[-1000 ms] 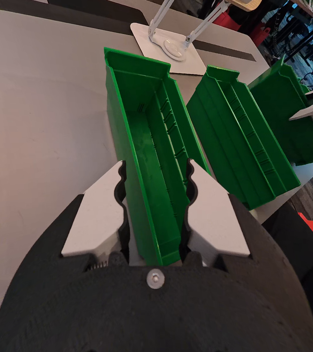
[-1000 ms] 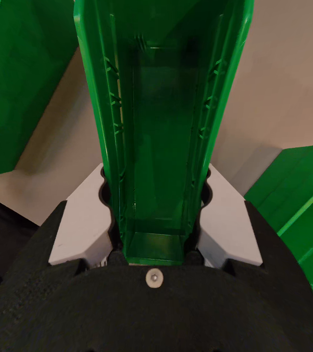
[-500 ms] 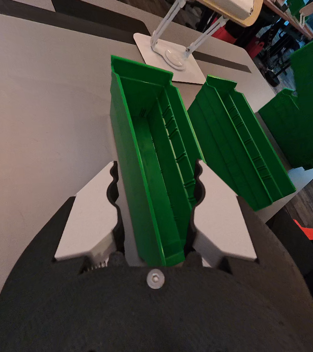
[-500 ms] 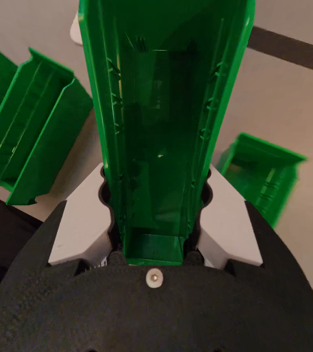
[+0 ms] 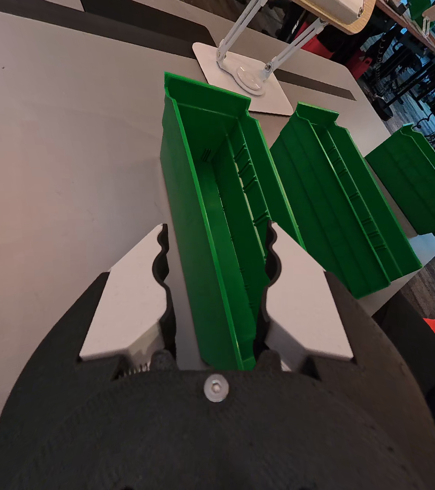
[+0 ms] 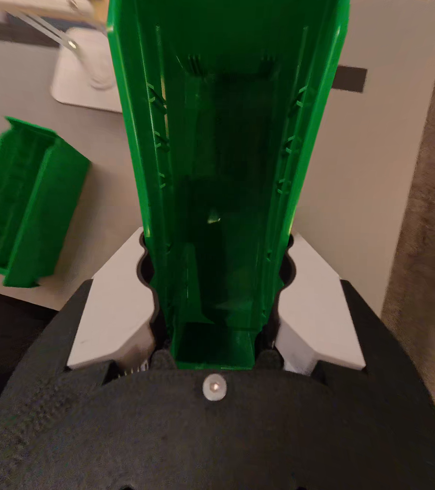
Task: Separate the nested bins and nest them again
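Several long green plastic bins lie on a grey table (image 5: 52,159). My left gripper (image 5: 216,230) is open and straddles the near end of one bin (image 5: 211,185). Its right finger (image 5: 298,291) touches the bin wall, and table shows between its left finger (image 5: 131,291) and the bin. A second bin (image 5: 343,198) lies beside it on the right, and it also shows in the right wrist view (image 6: 25,198). A third bin (image 5: 417,185) sits by the table's right corner. My right gripper (image 6: 216,236) is shut on another bin (image 6: 224,159) and holds it above the table.
A white lamp base (image 5: 240,79) with two thin arms stands at the back of the table, also seen in the right wrist view (image 6: 84,74). A dark strip (image 6: 349,79) crosses the tabletop. The table's right edge (image 6: 409,185) drops to carpet. Chairs and shelving stand beyond.
My left gripper's jaws have spread, and its left finger has come off the bin wall. My right gripper has lifted its bin and swung it over the table's right side.
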